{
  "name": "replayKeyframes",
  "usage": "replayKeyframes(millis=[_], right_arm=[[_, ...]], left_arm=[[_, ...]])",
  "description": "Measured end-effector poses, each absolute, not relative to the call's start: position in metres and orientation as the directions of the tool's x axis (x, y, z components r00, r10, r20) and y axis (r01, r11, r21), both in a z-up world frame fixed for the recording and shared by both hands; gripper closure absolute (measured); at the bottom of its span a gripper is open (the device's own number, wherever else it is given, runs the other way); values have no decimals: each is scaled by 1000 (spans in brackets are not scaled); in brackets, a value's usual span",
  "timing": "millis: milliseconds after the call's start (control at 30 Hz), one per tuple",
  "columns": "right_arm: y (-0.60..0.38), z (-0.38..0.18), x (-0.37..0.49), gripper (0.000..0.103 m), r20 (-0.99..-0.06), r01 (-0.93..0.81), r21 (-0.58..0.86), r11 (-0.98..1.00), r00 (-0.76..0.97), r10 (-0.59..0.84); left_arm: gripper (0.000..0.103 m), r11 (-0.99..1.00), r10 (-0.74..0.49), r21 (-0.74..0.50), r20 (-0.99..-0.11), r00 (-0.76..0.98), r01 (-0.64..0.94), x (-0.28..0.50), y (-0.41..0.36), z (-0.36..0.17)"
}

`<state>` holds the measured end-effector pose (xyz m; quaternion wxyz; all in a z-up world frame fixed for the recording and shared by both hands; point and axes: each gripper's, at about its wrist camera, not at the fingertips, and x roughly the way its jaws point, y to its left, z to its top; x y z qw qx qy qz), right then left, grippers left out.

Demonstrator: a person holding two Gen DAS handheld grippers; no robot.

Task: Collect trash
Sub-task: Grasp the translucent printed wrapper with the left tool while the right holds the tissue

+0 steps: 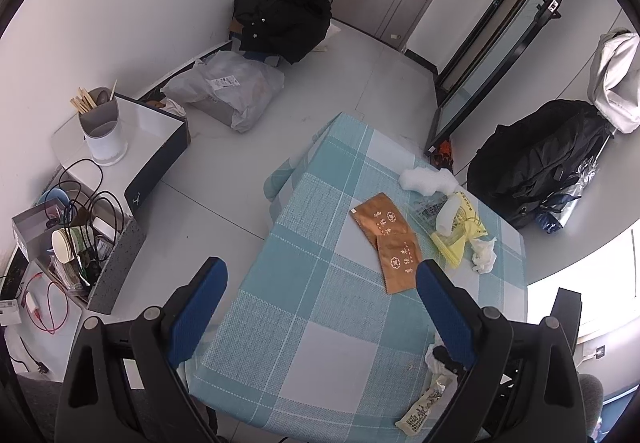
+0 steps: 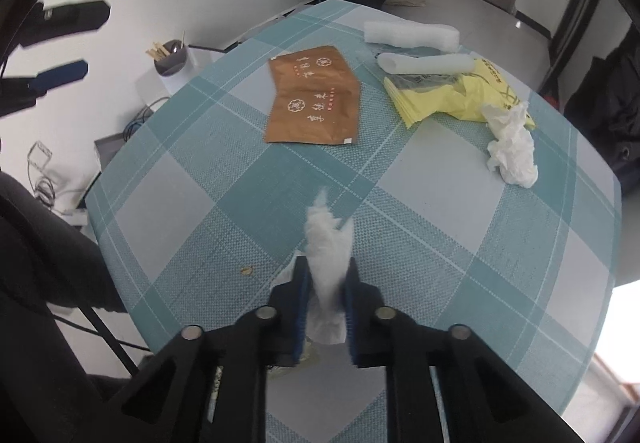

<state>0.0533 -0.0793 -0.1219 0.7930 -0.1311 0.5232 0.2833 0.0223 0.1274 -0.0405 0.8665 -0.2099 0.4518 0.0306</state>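
Nearest, the right tool (image 2: 327,297) is pinched narrow on a crumpled white tissue (image 2: 326,243), low over the checked bench (image 2: 224,179) and angled steeply down. It looks soft and nearly weightless, so a mid-wad pinch should hold it. Beyond lie brown packets (image 2: 312,99), a yellow bag (image 2: 452,99) and another tissue wad (image 2: 512,147). The left tool (image 1: 320,283) stands wide and empty over the bench's edge.

On the flat brown paper packet (image 2: 314,97) I see white Chinese characters and two round flower emblems, but I cannot read them surely. The yellow plastic bag (image 2: 460,99) and the cream wrapper (image 1: 424,409) carry dark print, too small for me.
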Motion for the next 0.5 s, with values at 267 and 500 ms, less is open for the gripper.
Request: replayKeyframes(millis=[267,500], right_arm=[[-96,-109,59,96,-874,-535,119,837,344,344],[-125,-85,66,96,-827,-457,153,876,426,366]], left_arm=[[10,936,-135,-291,-818,559,-200,26,115,-48],[10,964,-174,-256,-811,558,-71,17,90,-49]])
